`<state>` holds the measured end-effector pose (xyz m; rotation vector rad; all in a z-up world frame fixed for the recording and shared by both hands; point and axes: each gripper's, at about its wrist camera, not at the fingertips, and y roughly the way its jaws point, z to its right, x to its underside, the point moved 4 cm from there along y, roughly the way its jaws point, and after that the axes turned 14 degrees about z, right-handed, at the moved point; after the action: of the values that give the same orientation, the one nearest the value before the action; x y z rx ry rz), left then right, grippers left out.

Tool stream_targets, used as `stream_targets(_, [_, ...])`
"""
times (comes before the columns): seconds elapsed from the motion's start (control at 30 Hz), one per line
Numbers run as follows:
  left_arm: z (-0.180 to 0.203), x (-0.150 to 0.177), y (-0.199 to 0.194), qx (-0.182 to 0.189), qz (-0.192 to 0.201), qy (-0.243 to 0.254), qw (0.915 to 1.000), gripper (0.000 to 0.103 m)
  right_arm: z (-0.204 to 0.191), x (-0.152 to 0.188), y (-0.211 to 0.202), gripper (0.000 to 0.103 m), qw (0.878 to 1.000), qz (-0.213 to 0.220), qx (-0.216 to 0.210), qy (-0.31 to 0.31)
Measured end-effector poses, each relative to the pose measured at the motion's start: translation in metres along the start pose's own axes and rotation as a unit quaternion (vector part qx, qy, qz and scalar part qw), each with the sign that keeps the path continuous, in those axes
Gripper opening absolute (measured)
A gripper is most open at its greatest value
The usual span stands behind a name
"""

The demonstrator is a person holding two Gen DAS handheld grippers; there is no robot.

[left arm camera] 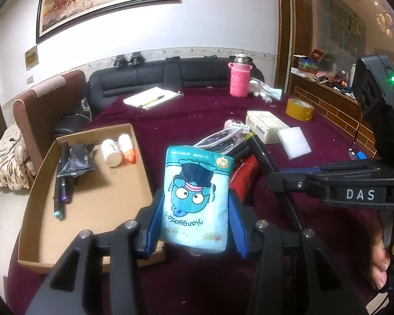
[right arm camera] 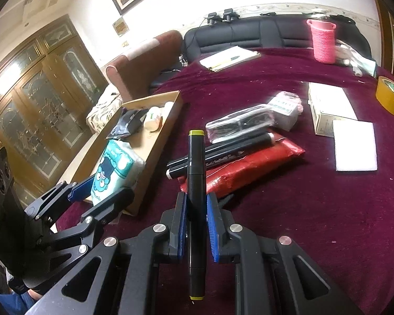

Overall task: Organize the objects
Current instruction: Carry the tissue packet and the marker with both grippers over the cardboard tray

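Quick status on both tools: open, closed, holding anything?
Left tool: closed on the light blue cartoon-printed tissue pack.
Right tool: closed on the black marker with yellow-green end caps.

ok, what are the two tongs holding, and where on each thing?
Left tongs: blue tissue pack, gripped across its sides near the bottom. Right tongs: black marker, gripped mid-barrel.

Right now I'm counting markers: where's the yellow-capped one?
The yellow-capped marker is clamped in the right gripper, held above the maroon table just in front of the red packet, right of the cardboard tray.
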<state>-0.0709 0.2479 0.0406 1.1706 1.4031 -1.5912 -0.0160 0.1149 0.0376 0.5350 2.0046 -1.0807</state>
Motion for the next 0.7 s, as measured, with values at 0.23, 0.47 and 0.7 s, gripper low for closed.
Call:
stream_targets(0.23, [-0.005, 0.001, -0.004, -0.009, 0.008, -0.002, 0.9999, 0.045, -0.004, 0.001, 0.002, 0.017, 1.000, -0.001, 0.004, -0.007])
stream_targets(0.47, [-0.011, -0.002, -0.008, -0.032, 0.024, 0.000, 0.9992, 0.045, -0.013, -0.001, 0.002, 0.017, 1.000, 0.003, 0.007, -0.021])
stream_targets(0.7, [-0.032, -0.010, -0.016, -0.077, 0.052, -0.012, 0.9956, 0.045, -0.035, -0.015, 0.005, 0.017, 0.999, 0.012, -0.010, -0.035])
